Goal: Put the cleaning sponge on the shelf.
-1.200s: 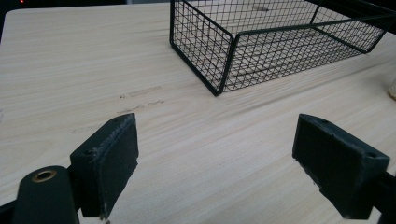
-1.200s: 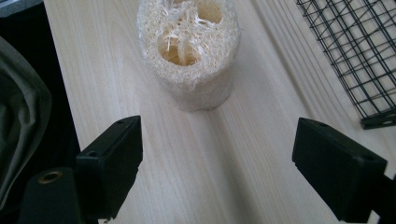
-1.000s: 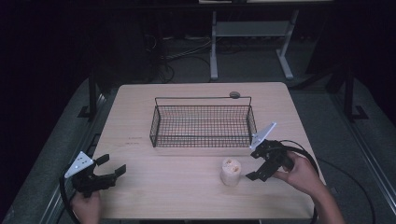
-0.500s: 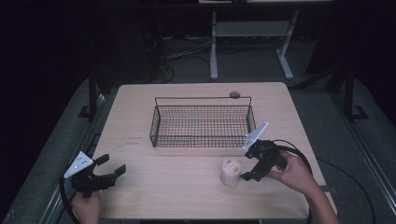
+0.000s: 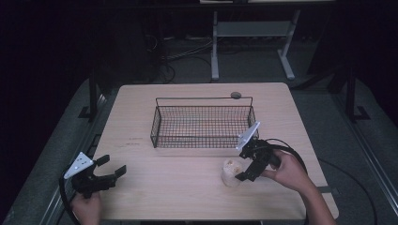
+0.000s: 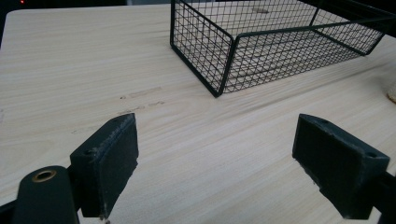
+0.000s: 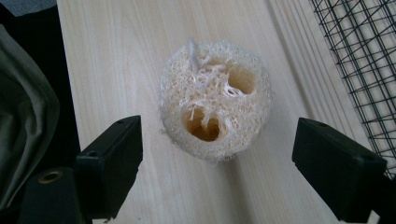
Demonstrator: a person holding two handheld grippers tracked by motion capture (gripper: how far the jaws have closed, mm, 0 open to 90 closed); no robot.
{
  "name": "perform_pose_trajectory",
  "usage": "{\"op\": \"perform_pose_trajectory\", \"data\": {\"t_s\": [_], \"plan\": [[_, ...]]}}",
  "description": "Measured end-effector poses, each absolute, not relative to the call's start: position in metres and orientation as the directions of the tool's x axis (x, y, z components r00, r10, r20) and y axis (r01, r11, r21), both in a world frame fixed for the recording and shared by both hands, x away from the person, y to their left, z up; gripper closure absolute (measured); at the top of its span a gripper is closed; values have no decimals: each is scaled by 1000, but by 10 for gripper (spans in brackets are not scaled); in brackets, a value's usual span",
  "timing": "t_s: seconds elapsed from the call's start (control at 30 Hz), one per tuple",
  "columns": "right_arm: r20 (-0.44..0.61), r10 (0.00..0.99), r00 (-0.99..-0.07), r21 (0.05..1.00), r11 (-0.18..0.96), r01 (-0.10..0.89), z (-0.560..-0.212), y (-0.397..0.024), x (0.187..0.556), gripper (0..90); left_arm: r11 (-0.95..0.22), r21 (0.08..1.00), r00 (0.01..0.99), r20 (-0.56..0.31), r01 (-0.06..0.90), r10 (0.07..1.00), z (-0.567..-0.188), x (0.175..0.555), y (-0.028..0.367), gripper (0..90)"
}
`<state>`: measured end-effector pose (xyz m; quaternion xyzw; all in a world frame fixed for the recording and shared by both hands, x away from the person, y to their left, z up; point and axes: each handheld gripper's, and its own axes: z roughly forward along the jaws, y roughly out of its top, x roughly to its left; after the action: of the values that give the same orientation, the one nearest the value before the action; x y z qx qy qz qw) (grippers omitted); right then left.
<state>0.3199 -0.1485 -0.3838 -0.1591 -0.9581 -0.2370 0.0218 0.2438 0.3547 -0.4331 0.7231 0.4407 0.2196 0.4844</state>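
- The step in hand looks like a grasp of the loofah piece (image 7: 215, 101), probably for the wire basket (image 5: 202, 120) just behind it
- To do it well, bring the right gripper (image 5: 244, 165) down so both pads pass the loofah's rounded sides, then close gently; the thing is light, fibrous and springy (it will likely squash before it slips), so a centred squeeze across its widest part should hold best
- Keep the jaws level with the table (image 5: 141, 103) so neither pad scrapes the wood or tips the piece over
- The loofah stands on end on the table near the front edge, its holed face turned up towards the right gripper's camera
- It lies between the right gripper's jaws, which are spread wide and clear of it on both sides, nearer the left pad
- The left gripper (image 5: 110, 170) rests at the table's near left corner, jaws wide apart, holding nothing
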Motion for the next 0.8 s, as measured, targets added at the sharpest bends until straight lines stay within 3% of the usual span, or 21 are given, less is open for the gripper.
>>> {"op": "perform_pose_trajectory", "data": {"t_s": [0.8], "plan": [[131,260,-957,415,862,291,-392,-131,326,181,-134,896,512,-115,424,851,-433,244,356,138]]}}
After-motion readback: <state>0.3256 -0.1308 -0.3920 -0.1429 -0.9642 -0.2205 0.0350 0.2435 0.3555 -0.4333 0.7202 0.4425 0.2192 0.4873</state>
